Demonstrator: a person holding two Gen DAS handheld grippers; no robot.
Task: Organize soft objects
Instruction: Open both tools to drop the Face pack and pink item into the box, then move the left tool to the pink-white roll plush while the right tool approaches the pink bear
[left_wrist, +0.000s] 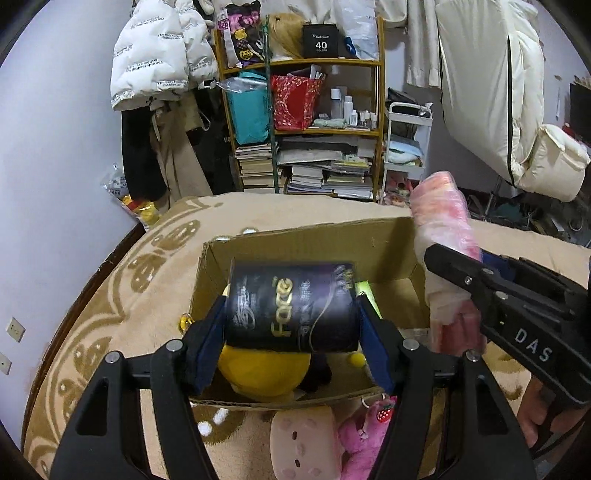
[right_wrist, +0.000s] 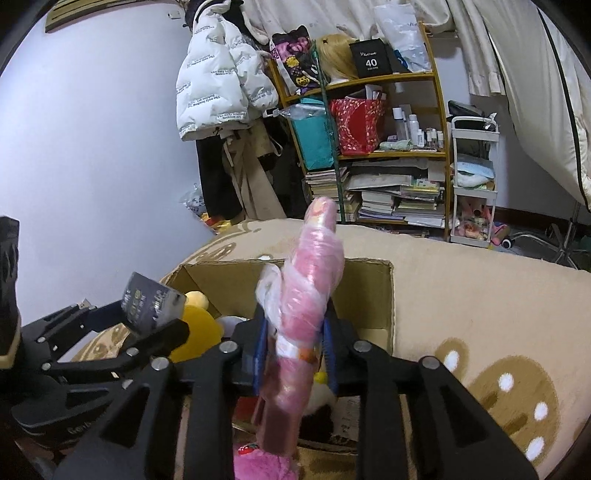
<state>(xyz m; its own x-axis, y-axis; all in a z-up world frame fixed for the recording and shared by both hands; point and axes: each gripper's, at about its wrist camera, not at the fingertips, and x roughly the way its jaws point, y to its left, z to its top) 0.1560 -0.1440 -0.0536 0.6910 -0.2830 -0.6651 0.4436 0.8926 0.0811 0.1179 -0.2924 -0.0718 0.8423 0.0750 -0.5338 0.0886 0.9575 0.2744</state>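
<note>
Tongs first: your left gripper (left_wrist: 291, 325) pinches a dark pack (left_wrist: 291, 306) between its 2 blue pads, right above the open cardboard box (left_wrist: 295, 236). Your right gripper (right_wrist: 293, 350) squeezes a pink roll in crinkly plastic (right_wrist: 314, 280), standing up tall over the same box. A yellow plush (left_wrist: 264, 373) already lies inside. Lower each thing deep into the box before you let go, 1 at a time, so they do not bump. A pink toy (left_wrist: 360, 439) waits on the tan blanket (left_wrist: 110, 295) just outside.

- One cardboard box (left_wrist: 295, 243)
- One dark packet (left_wrist: 291, 306)
- One pink wrapped bundle (right_wrist: 314, 291)
- One yellow plush (left_wrist: 262, 373)
- One pink plush (left_wrist: 360, 439)
- Two grippers: left gripper (left_wrist: 291, 328), right gripper (right_wrist: 295, 350)
</note>
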